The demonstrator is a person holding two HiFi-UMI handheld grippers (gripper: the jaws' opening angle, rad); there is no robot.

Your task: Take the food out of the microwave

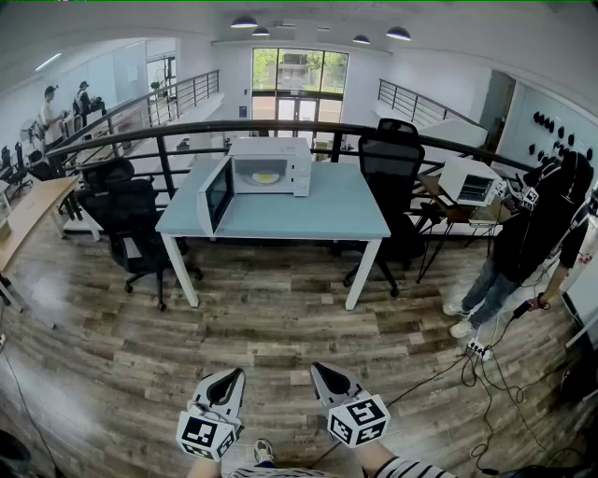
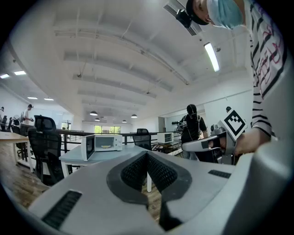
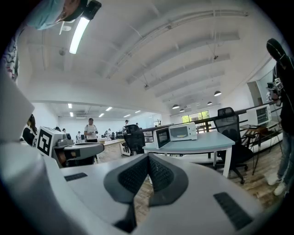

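Standing door-open on table point(image 1: 318, 210), microwave point(image 1: 271, 149), yellowish food point(image 1: 265, 177) inside

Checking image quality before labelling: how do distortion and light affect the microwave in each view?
Head view: fisheye bows the railing, microwave sharp, evenly lit. Left gripper view: dark round vignette, microwave small but clear, lamp glares. Right gripper view: same vignette, microwave small, lamp overexposed.

I see a pale blue tabletop point(image 1: 327, 210) on white legs, standing on a wood-plank floor point(image 1: 280, 327), with black chairs point(image 1: 131, 219) at either side. Behind it a dark railing point(image 1: 187, 131) curves across. A tall window point(image 1: 299, 79) shows green outside, 4 round lamps point(image 1: 244, 22) glow above, and cables point(image 1: 486, 369) trail at right.
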